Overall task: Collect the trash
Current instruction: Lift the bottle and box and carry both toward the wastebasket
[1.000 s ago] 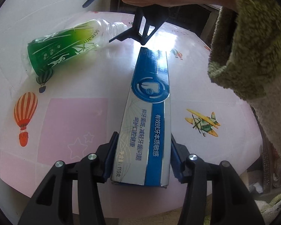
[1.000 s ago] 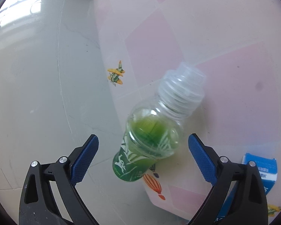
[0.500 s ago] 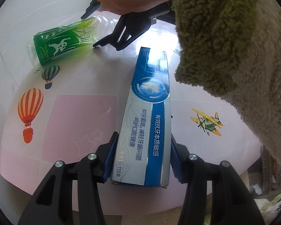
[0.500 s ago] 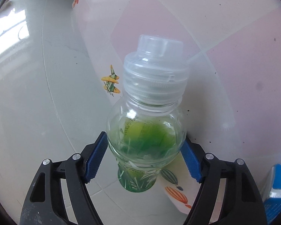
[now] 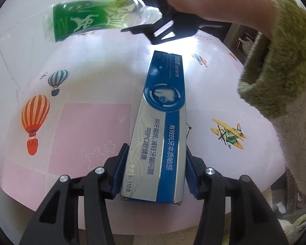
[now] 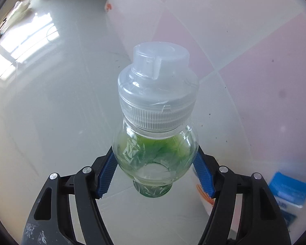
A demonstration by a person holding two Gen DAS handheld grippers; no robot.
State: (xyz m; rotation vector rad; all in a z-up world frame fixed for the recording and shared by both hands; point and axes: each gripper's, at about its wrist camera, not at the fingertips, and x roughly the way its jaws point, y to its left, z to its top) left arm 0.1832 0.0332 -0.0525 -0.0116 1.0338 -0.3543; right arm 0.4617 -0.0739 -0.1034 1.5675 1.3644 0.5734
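- The left tool (image 5: 153, 175) pinches the near end of a blue and silver toothpaste box (image 5: 161, 126), which lies lengthwise on the tabletop (image 5: 87, 126) printed with balloons.
- The right tool (image 6: 155, 173) is closing, its blue pads (image 6: 106, 173) against the shoulder of a green-labelled plastic bottle (image 6: 155, 126) with a clear cap.
- The bottle is blurred in the left view, above the tabletop's far edge.

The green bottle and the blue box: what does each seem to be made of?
Green bottle: looks like clear thin plastic, glossy, since green shows through its wall; its cap is translucent ribbed plastic, and a printed green film label wraps the body. Blue box: probably coated cardboard, with crisp folded edges and a silvery sheen on its printed face.
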